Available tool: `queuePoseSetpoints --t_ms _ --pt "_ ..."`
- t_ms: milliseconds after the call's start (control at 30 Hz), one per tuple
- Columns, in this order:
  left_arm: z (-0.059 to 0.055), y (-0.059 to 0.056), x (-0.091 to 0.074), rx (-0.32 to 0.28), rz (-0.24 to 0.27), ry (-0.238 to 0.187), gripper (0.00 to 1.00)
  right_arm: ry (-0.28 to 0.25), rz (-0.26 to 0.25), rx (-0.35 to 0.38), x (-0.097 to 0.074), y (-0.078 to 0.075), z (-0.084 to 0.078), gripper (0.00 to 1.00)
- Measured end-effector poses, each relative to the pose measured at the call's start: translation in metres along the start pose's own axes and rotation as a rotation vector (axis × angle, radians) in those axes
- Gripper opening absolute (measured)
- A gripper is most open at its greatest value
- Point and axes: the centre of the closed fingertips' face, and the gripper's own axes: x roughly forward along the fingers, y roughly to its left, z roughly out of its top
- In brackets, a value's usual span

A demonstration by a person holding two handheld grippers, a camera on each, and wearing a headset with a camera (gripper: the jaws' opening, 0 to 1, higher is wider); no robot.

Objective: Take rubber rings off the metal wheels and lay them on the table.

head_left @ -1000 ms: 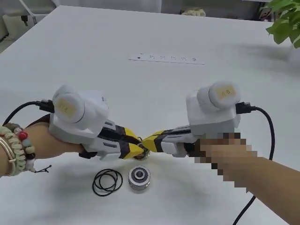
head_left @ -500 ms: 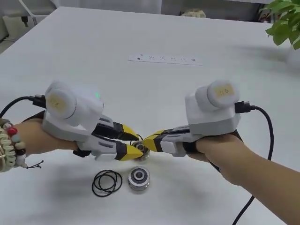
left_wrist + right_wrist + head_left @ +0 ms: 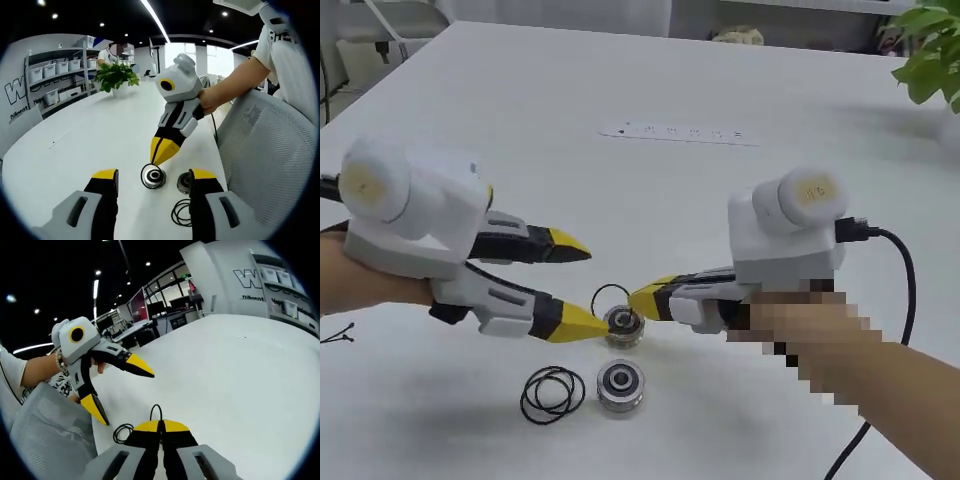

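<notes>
Two metal wheels sit on the white counter (image 3: 740, 200): we see the near wheel (image 3: 619, 384) at lower centre beside loose rings (image 3: 552, 392), the far wheel (image 3: 624, 325) just above. Right hand-held gripper (image 3: 635, 298), jaws closed, pinches a rubber ring (image 3: 610, 297) rising from that wheel; left hand-held gripper (image 3: 596, 288) gapes wide, holding nothing. Power strip (image 3: 678, 132) at upper centre.

The left gripper (image 3: 578, 284) points right with its jaws spread wide, one above the other. The right gripper (image 3: 638, 299) faces it, jaws pressed together and pinching a ring (image 3: 611, 286). The two sets of tips are near each other, not touching. Each forearm comes in low from its own side.
</notes>
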Motion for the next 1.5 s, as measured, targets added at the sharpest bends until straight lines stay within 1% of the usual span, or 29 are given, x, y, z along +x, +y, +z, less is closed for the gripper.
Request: queuePoseSetpoints --t_ms 133,167,300,367,433,500,533,600,667,700,733,767,833,900,933,967,1067,1167,1267,1400,1500 --pt "0.003 0.001 -0.021 -0.004 0.04 -0.021 0.61 -0.001 0.042 0.008 0.003 0.013 0.002 0.0" --pt "0.002 0.0 -0.027 0.0 0.051 -0.019 0.63 0.002 0.048 0.005 0.004 0.016 0.002 0.0" --pt "-0.006 -0.001 -0.041 0.007 0.086 0.001 0.67 0.023 0.092 0.006 0.009 0.03 -0.002 0.0" --pt "-0.011 -0.004 -0.05 -0.003 0.108 -0.002 0.7 0.035 0.112 0.001 0.011 0.036 -0.003 0.0" --pt "-0.015 -0.008 -0.056 -0.013 0.119 -0.003 0.73 0.051 0.129 -0.011 0.013 0.043 -0.007 0.0" --pt "-0.021 -0.013 -0.063 -0.024 0.129 0.002 0.75 0.067 0.139 -0.018 0.015 0.047 -0.01 0.0" --pt "-0.025 -0.018 -0.067 -0.032 0.125 0.001 0.75 0.08 0.154 -0.017 0.017 0.05 -0.013 0.0" --pt "-0.03 -0.027 -0.072 -0.051 0.118 -0.002 0.75 0.093 0.164 -0.021 0.019 0.054 -0.016 0.0" --pt "-0.035 -0.033 -0.075 -0.06 0.126 0.006 0.76 0.106 0.179 -0.023 0.02 0.058 -0.019 0.0" --pt "-0.037 -0.035 -0.076 -0.063 0.133 0.009 0.77 0.11 0.185 -0.022 0.02 0.059 -0.02 0.0" --pt "-0.04 -0.036 -0.078 -0.072 0.14 0.011 0.77 0.118 0.193 -0.024 0.021 0.061 -0.022 0.0" --pt "-0.043 -0.038 -0.079 -0.094 0.148 0.013 0.78 0.126 0.197 -0.029 0.022 0.063 -0.025 0.0" --pt "-0.047 -0.041 -0.079 -0.114 0.157 0.006 0.81 0.149 0.207 -0.038 0.023 0.065 -0.031 0.0" --pt "-0.049 -0.042 -0.079 -0.131 0.173 -0.001 0.84 0.174 0.219 -0.047 0.024 0.067 -0.037 0.0" --pt "-0.051 -0.043 -0.079 -0.138 0.179 -0.001 0.85 0.179 0.221 -0.048 0.024 0.068 -0.038 0.0" --pt "-0.052 -0.043 -0.08 -0.144 0.186 -0.003 0.86 0.199 0.224 -0.052 0.025 0.068 -0.042 0.0" --pt "-0.055 -0.045 -0.08 -0.169 0.199 -0.005 0.9 0.222 0.225 -0.073 0.026 0.069 -0.048 0.0" --pt "-0.059 -0.049 -0.08 -0.181 0.199 -0.005 0.9 0.238 0.219 -0.092 0.027 0.069 -0.052 0.0" --pt "-0.064 -0.051 -0.081 -0.192 0.206 0.005 0.9 0.241 0.207 -0.122 0.028 0.067 -0.052 0.0" --pt "-0.067 -0.053 -0.083 -0.208 0.213 0.003 0.9 0.242 0.203 -0.148 0.029 0.067 -0.053 0.0" --pt "-0.069 -0.053 -0.084 -0.21 0.217 0.012 0.9 0.254 0.19 -0.176 0.03 0.065 -0.056 0.01"
